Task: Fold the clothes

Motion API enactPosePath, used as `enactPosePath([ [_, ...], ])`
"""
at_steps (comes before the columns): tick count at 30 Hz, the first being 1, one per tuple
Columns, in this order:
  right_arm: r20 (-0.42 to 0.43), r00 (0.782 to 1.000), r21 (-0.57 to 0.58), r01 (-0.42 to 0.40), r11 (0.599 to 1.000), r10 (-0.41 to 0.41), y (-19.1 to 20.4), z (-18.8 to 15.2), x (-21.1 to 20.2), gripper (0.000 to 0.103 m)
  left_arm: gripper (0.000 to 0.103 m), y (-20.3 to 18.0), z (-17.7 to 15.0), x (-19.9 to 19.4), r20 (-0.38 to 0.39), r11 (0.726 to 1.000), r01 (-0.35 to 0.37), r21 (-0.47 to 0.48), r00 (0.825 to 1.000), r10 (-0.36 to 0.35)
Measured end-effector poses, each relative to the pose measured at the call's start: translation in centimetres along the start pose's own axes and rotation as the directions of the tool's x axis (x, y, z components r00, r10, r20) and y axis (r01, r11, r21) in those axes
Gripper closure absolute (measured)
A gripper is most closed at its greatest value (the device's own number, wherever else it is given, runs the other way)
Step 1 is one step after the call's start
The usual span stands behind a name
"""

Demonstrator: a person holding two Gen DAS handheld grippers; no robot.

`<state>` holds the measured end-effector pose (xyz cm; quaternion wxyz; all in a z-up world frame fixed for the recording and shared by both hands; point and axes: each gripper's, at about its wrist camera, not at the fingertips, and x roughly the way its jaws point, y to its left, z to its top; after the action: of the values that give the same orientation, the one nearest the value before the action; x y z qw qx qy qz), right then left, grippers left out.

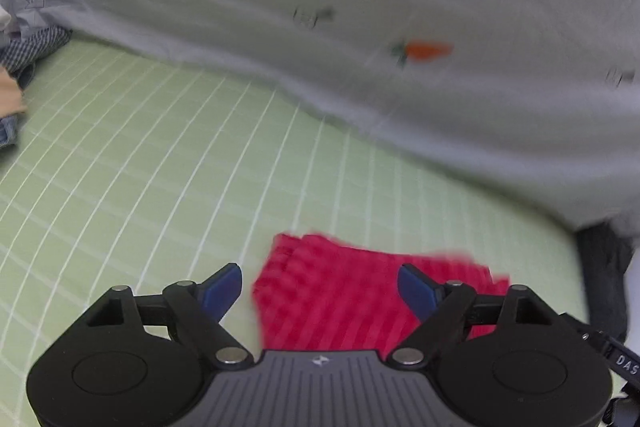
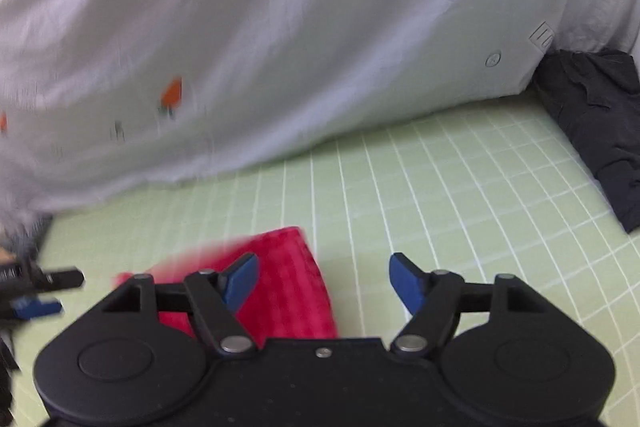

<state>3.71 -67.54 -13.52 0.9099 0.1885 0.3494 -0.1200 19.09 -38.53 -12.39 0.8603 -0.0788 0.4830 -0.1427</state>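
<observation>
A red ribbed cloth [image 1: 352, 291] lies folded flat on the green checked sheet [image 1: 160, 155]. My left gripper [image 1: 320, 285] hovers over it, blue fingers spread wide, nothing pinched between them. In the right wrist view the same red cloth [image 2: 288, 279] lies under the left finger, and my right gripper [image 2: 324, 281] is open above its right edge and the green sheet [image 2: 460, 195]. The left gripper [image 2: 36, 293] shows at the far left edge there. Both views are blurred.
A pale grey quilt with small carrot prints [image 1: 360, 27] [image 2: 280, 47] bulges across the back. A dark garment [image 2: 596, 123] lies at the right, also seen as a dark garment [image 1: 600, 267]. Checked and denim clothes [image 1: 28, 55] are piled at the far left.
</observation>
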Motion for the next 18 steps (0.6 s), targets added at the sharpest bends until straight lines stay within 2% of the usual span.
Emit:
enactPosePath([
  [4,-0.106,0.994,-0.019,-0.012,1.000,0.010,0.3,-2.8,1.3,0.028,0.018,1.5,-2.6,1.4,-0.110,1.000,-0.026,-0.001,0.994,0.026],
  [8,-0.161,0.987,-0.020,-0.025,0.999,0.021,0.6,-4.0,2.8,0.022,0.018,1.4,-4.3,2.9,-0.184,0.999,-0.011,0.030,0.983,0.016],
  [15,-0.202,0.979,-0.104,-0.041,0.994,0.019,2.4,-3.5,5.3,0.019,0.018,-0.3,-4.8,4.4,-0.211,0.995,0.038,0.097,0.977,-0.017],
  [18,-0.214,0.976,-0.121,-0.055,0.991,0.028,3.2,-3.4,6.3,0.019,0.019,-1.1,-4.9,5.1,-0.216,0.988,0.091,0.123,0.974,-0.063],
])
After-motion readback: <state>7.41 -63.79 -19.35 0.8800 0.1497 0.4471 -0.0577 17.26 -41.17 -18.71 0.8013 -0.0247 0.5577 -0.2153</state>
